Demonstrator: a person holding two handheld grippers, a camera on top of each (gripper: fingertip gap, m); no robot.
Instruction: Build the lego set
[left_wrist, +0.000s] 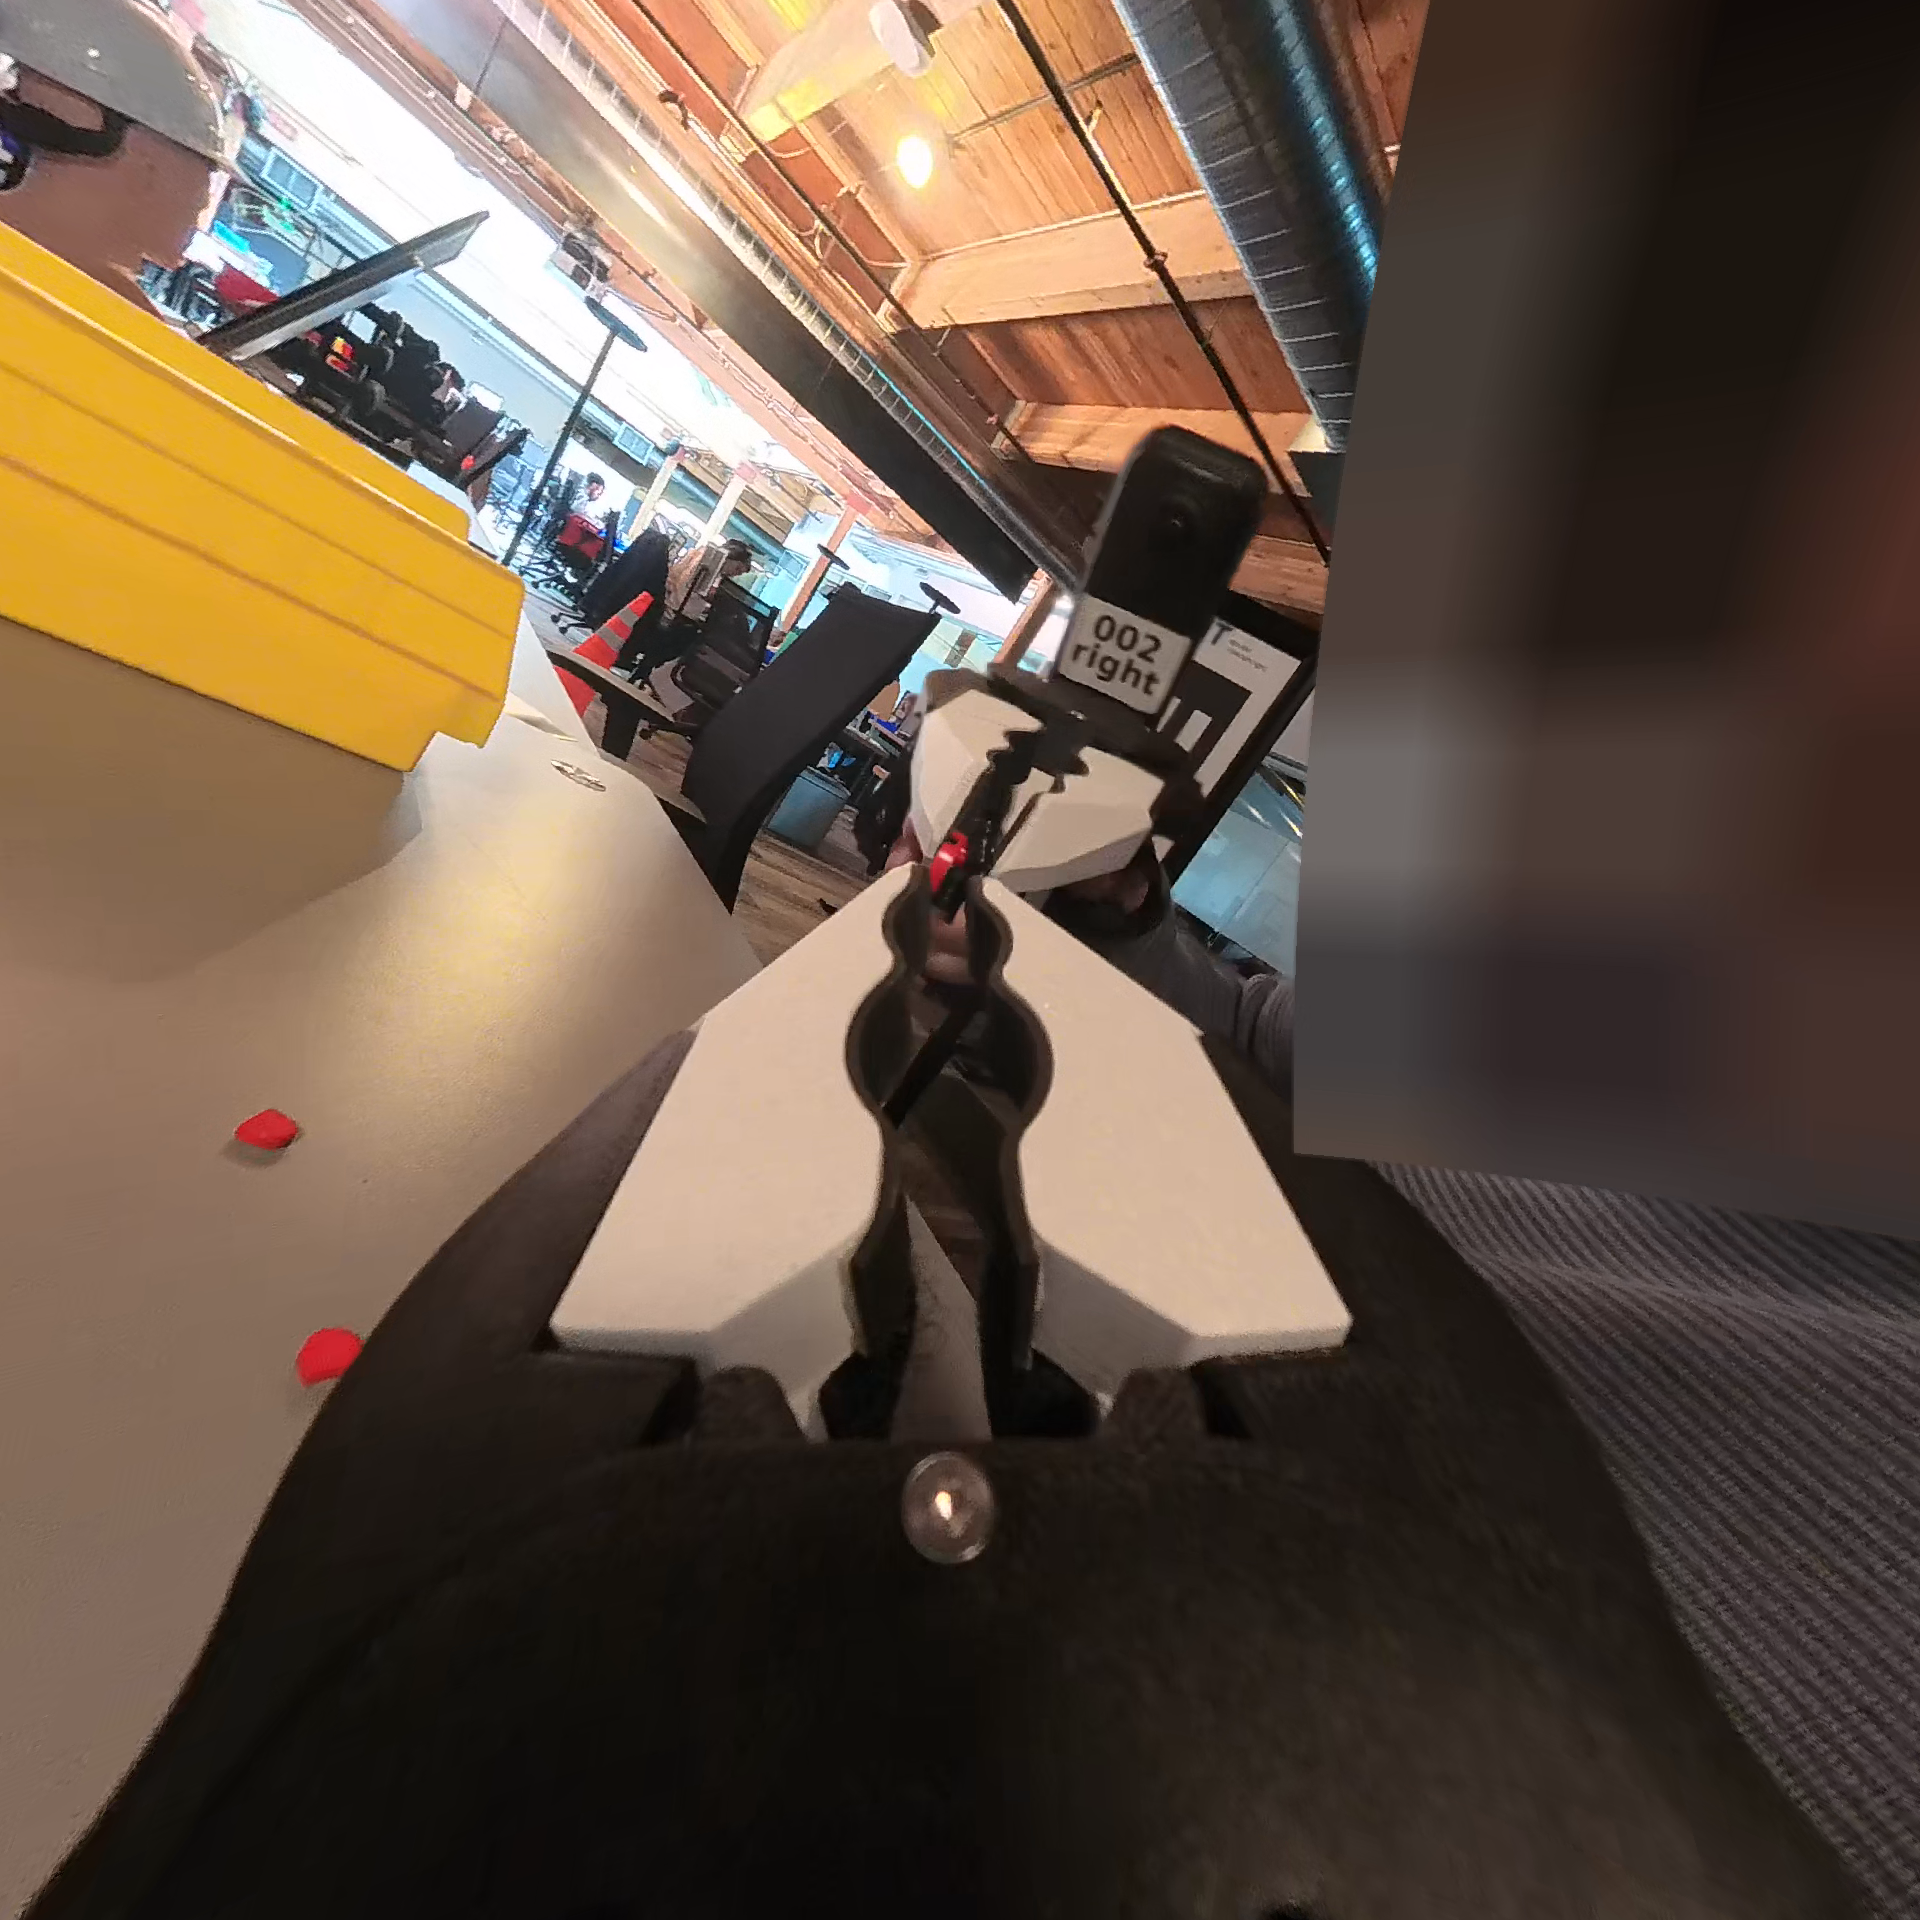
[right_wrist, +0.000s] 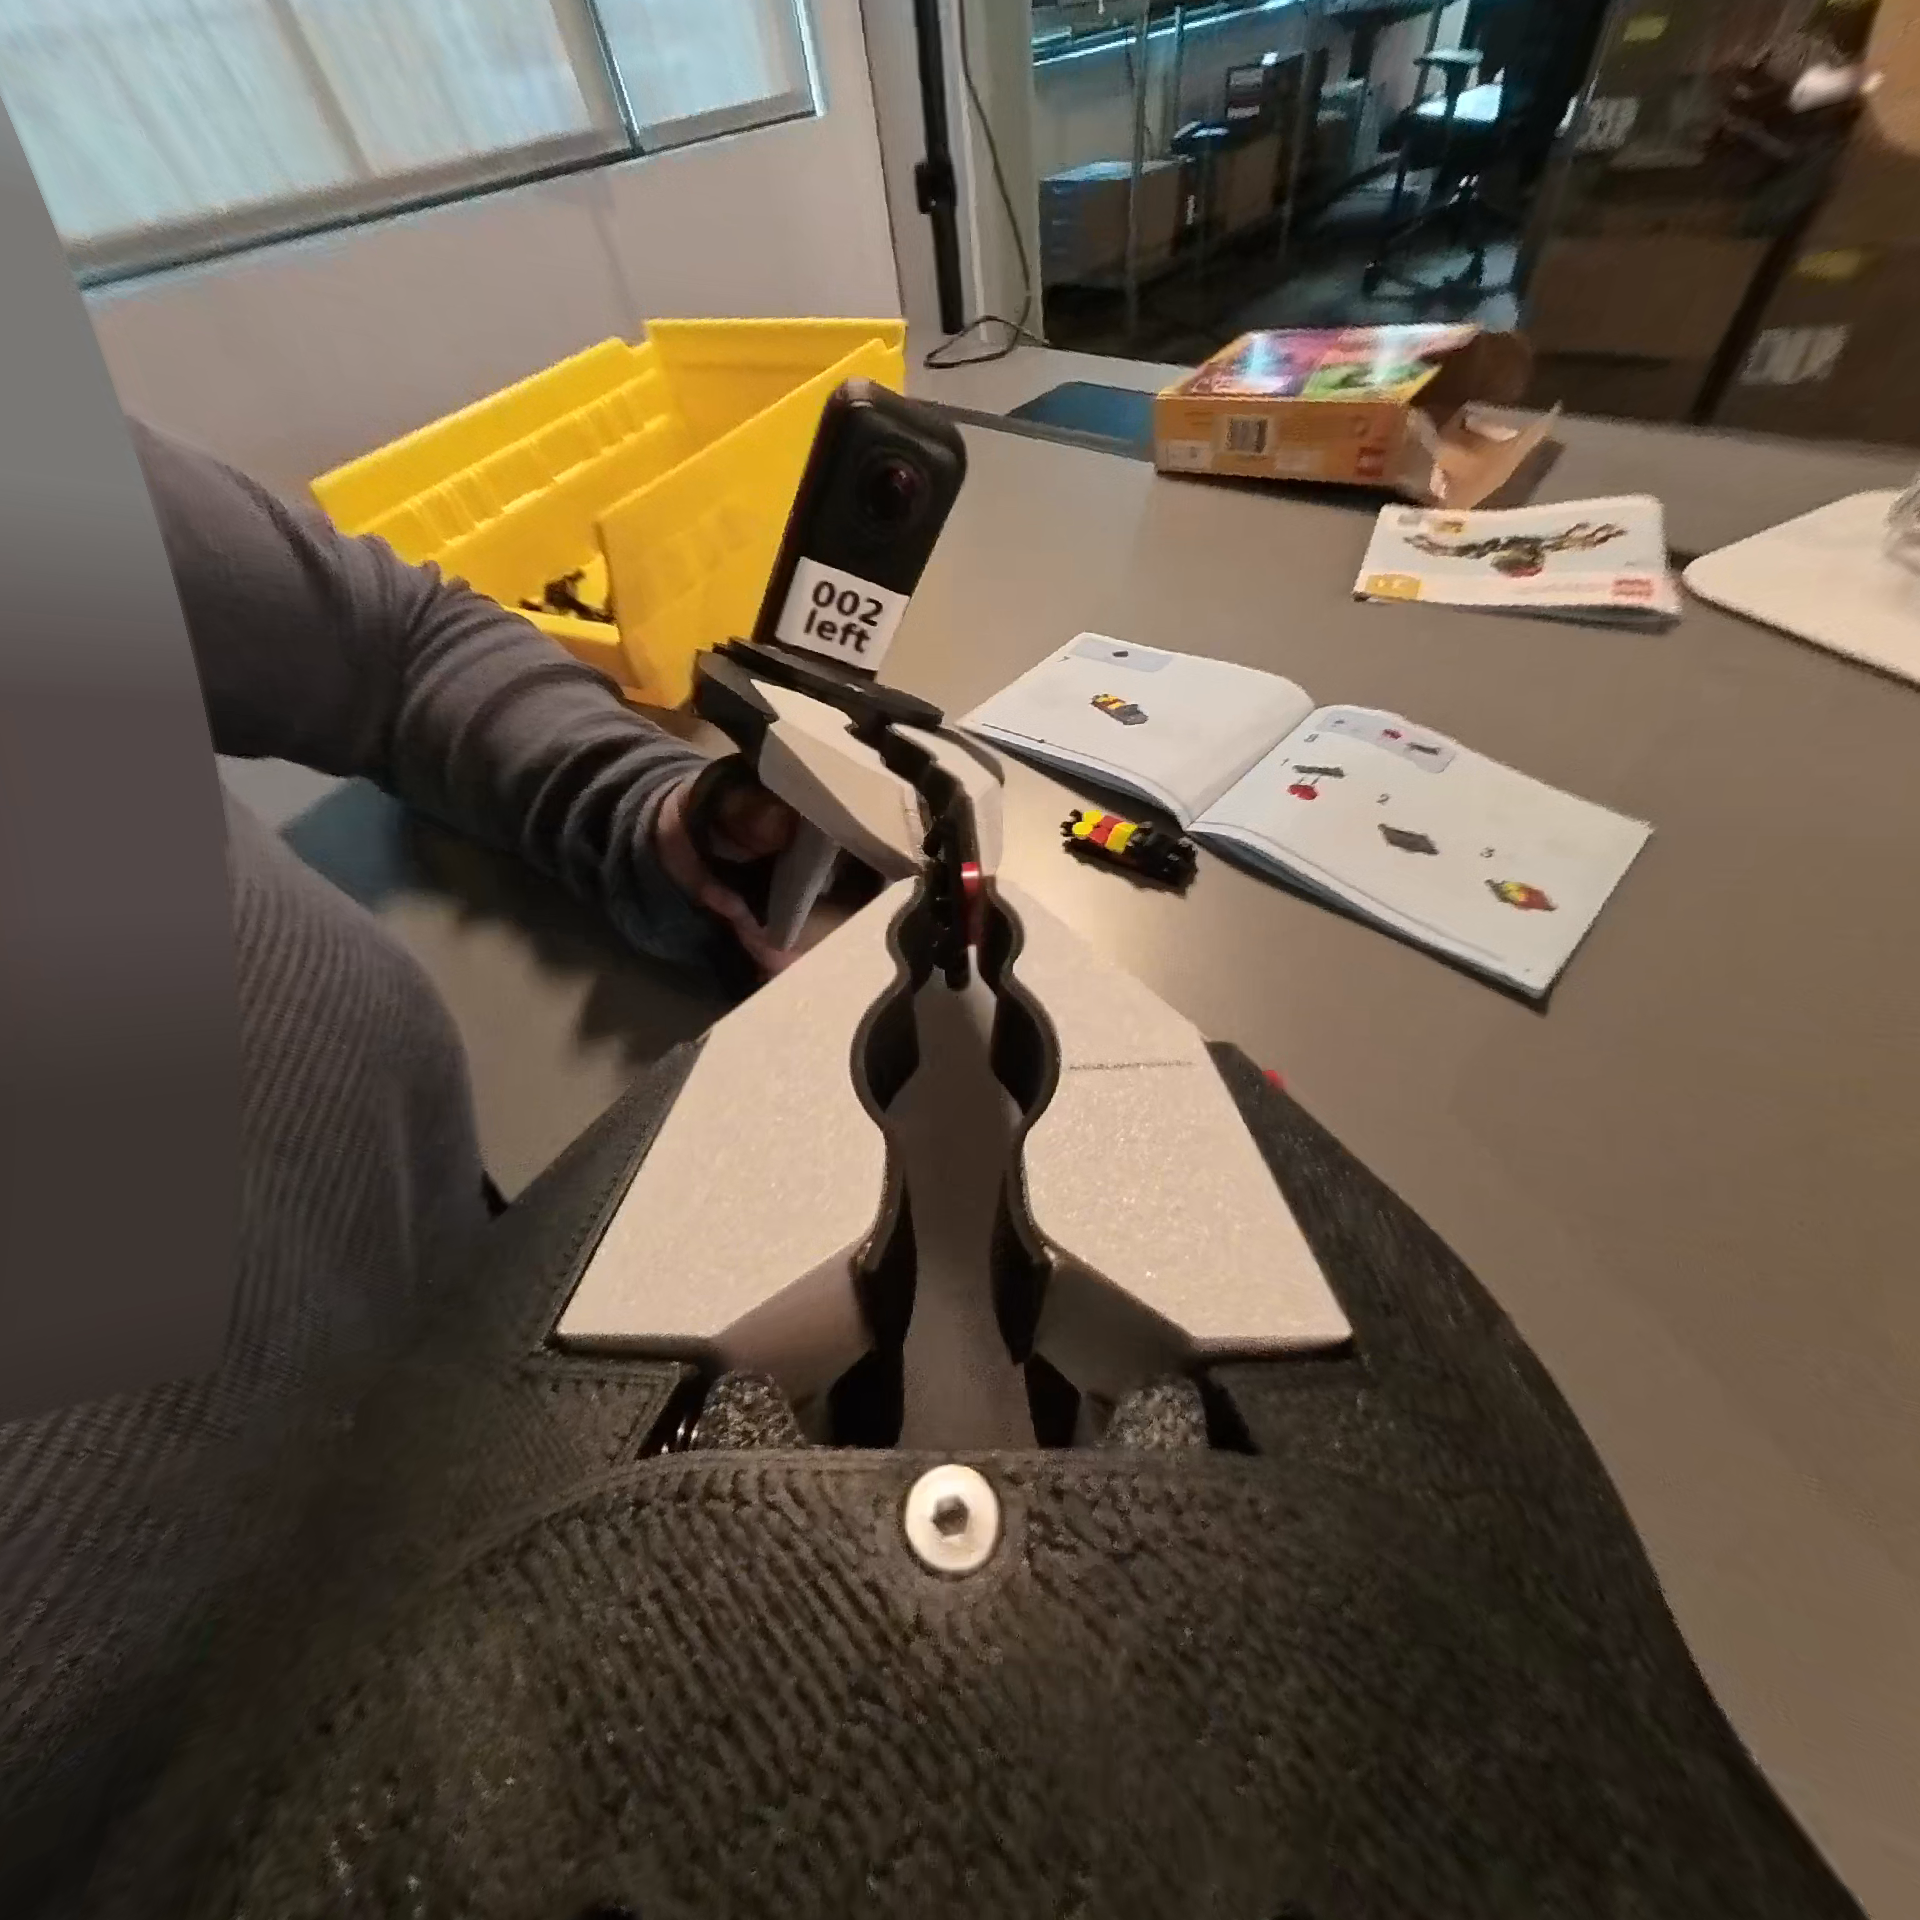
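Where it opens, yellow bin (right_wrist: 665, 499) holds black pieces (right_wrist: 561, 597).

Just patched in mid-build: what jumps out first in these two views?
The two hand-held grippers meet tip to tip above the grey table, both pinching a small black and red lego part between them. Behind the left hand-held gripper sits a bright yellow plastic bin. To the right lies an open instruction booklet, with a small black, red and yellow lego assembly beside it.

The bench (right_wrist: 1558, 1143) is smooth and matt grey. The yellow bin (right_wrist: 665, 488) is glossy ribbed plastic; the open booklet (right_wrist: 1299, 790) is paper. The right tongs (right_wrist: 951, 940) carry rough, grainy printed plastic.
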